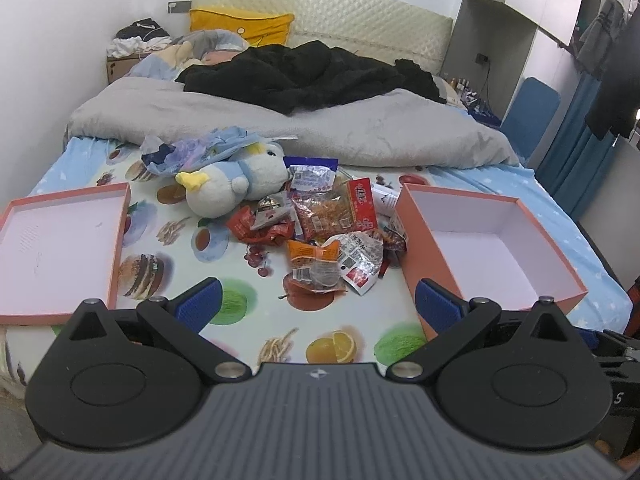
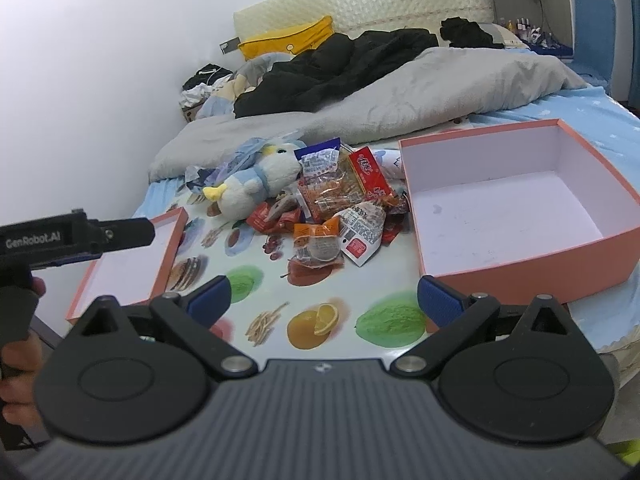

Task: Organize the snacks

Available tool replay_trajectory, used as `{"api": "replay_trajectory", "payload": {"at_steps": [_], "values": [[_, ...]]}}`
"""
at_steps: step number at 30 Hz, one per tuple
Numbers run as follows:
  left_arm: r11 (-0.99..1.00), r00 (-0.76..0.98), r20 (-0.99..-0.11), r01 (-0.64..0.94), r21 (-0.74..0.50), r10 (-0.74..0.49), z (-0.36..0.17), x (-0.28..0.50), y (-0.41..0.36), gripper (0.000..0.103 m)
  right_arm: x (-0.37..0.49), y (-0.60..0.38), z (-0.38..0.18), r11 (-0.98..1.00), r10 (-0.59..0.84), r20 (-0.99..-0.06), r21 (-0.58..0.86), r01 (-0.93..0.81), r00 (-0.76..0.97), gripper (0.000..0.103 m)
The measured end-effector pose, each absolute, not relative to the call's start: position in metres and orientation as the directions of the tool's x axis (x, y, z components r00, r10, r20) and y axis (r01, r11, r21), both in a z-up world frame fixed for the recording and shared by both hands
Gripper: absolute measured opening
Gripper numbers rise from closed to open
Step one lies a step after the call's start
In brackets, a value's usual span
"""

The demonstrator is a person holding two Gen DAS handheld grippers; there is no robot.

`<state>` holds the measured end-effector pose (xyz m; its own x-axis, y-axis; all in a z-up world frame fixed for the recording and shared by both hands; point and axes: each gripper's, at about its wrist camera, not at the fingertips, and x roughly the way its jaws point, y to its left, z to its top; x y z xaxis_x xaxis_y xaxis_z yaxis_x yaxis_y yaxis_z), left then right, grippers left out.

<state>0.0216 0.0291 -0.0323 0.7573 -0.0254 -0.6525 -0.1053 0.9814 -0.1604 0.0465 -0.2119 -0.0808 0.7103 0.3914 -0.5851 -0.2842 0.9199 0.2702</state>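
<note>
A pile of snack packets (image 1: pixel 332 232) lies on the bed's printed sheet, also in the right wrist view (image 2: pixel 340 216). An orange packet (image 1: pixel 316 264) (image 2: pixel 318 246) is nearest. A deep pink box (image 1: pixel 492 256) (image 2: pixel 516 200) stands open and empty right of the pile. Its shallow pink lid (image 1: pixel 60 248) (image 2: pixel 132 264) lies left of the pile. My left gripper (image 1: pixel 318 308) is open and empty, short of the pile. My right gripper (image 2: pixel 324 300) is open and empty, also short of the pile. The left gripper's body (image 2: pixel 76 236) shows at the left in the right wrist view.
A blue and white plush bird (image 1: pixel 236 184) (image 2: pixel 256 180) lies at the pile's far left. A crumpled blue bag (image 1: pixel 188 152) sits behind it. A grey duvet (image 1: pixel 280 120) and black clothes (image 1: pixel 312 76) cover the far half of the bed.
</note>
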Motion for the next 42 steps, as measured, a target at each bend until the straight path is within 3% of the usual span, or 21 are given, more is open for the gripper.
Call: {"api": "replay_trajectory", "payload": {"at_steps": [12,21,38,42], "values": [[0.982,0.727,-0.686,-0.109,-0.155,-0.027,-0.052,0.045,0.044,0.103,0.062,-0.201,-0.095,0.933,0.358,-0.606,0.271,-0.239,0.71,0.101],[0.977,0.704,-0.709,-0.114,-0.178,-0.047,-0.078,0.073,0.067,0.103,0.08,-0.173,-0.098,0.921,0.388,-0.588,0.226,-0.317,0.709,0.102],[0.963,0.658,-0.742,-0.096,-0.254,-0.13,-0.156,0.17,0.117,0.103,0.163,-0.114,-0.152,0.899,0.413,-0.693,0.207,-0.385,0.591,0.101],[0.975,0.646,-0.755,-0.077,-0.21,-0.111,-0.171,0.2,0.115,0.103,0.186,-0.109,-0.168,0.903,0.401,-0.714,0.204,-0.377,0.574,0.101]]}}
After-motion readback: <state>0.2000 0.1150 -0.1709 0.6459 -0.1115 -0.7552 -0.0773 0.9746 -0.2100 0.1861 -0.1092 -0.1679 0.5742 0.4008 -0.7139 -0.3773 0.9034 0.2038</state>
